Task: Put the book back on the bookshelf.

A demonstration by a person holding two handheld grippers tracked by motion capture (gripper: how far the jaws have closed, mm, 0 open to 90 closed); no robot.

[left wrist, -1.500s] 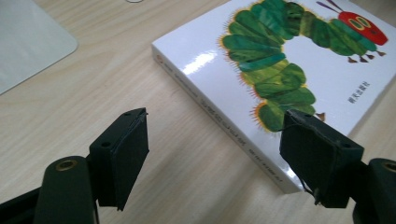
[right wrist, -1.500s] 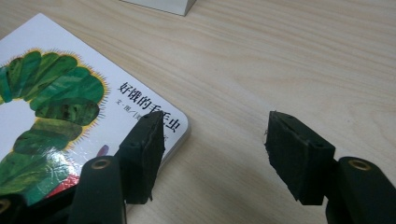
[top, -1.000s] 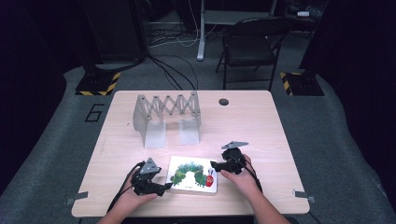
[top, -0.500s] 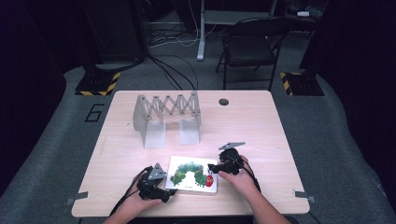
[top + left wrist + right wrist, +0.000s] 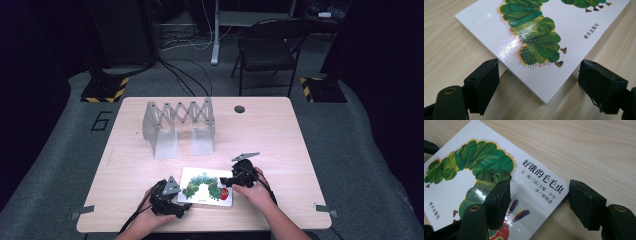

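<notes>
Lying flat on the table (image 5: pixel 280 135), the book (image 5: pixel 206 186) (a green caterpillar on its white cover) sits between the two grippers. The left gripper (image 5: pixel 544 82) has its jaws apart, one on each side of a near corner, neither pressing. The right gripper (image 5: pixel 540 200) straddles the title corner, jaws likewise apart, one pad over the cover.

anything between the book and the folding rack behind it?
Nothing: in the high view only bare table separates the book from the folding rack.
</notes>
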